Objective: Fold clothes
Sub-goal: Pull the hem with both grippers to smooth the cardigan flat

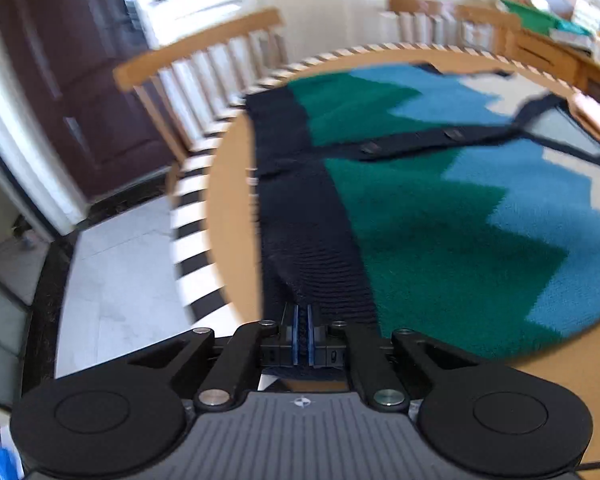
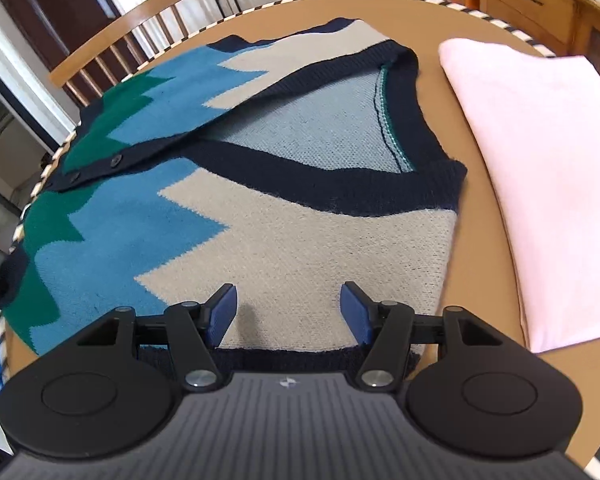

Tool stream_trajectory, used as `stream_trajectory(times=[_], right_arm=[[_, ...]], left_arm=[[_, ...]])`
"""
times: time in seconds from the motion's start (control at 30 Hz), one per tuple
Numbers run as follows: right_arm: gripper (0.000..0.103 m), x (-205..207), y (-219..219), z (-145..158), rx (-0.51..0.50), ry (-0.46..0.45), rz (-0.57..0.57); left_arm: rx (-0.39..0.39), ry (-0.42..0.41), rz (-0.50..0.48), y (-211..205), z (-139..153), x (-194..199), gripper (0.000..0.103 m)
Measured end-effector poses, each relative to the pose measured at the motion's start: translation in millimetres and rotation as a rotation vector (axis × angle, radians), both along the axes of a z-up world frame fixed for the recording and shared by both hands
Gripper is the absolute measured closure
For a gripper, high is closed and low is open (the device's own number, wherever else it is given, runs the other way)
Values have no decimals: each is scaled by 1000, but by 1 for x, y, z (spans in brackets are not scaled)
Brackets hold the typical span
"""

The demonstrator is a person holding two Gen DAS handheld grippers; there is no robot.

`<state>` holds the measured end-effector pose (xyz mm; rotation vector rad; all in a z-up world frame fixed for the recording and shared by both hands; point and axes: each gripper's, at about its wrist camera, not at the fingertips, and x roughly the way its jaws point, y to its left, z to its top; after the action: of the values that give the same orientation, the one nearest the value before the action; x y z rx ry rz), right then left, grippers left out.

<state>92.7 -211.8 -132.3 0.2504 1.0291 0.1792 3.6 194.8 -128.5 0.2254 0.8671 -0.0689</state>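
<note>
The knitted vest (image 2: 283, 184) lay flat on the bench (image 2: 472, 128), its length running between the left tool (image 1: 302, 330), clamped on the navy hem, and the right tool (image 2: 287, 312), gaping over the near armhole edge.

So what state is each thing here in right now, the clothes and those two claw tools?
Vest: spread flat on the table, front up, buttoned at the lower front, not yet folded.
Pink cloth: folded, lying on the table beside the vest.
Left gripper: shut on the vest's dark hem.
Right gripper: open, over the vest's near edge, gripping nothing.
Table: bears both garments.
</note>
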Motion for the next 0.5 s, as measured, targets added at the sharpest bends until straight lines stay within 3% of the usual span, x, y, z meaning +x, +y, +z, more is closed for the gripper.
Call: stream_trajectory(times=[0.1,0.2,0.27,0.4,0.5], right_arm=[[42,-2,2,-1,-13,-13,9],[39,-4,4,-1,-14,-23,18],[44,-5,0,7,-24,-21,17],[43,-23,-33,28,9,-42,-70],[43,-45,-66,26,23,-23,-186]], left_arm=[[-91,50,161,29,-3,-20,98],[-148,52,205,33,-6,-23,97],[-189,36,230,35,0,-21,91],[-323,-3,292,50,24,-31,66],[-445,11,390,67,32,-46,65]])
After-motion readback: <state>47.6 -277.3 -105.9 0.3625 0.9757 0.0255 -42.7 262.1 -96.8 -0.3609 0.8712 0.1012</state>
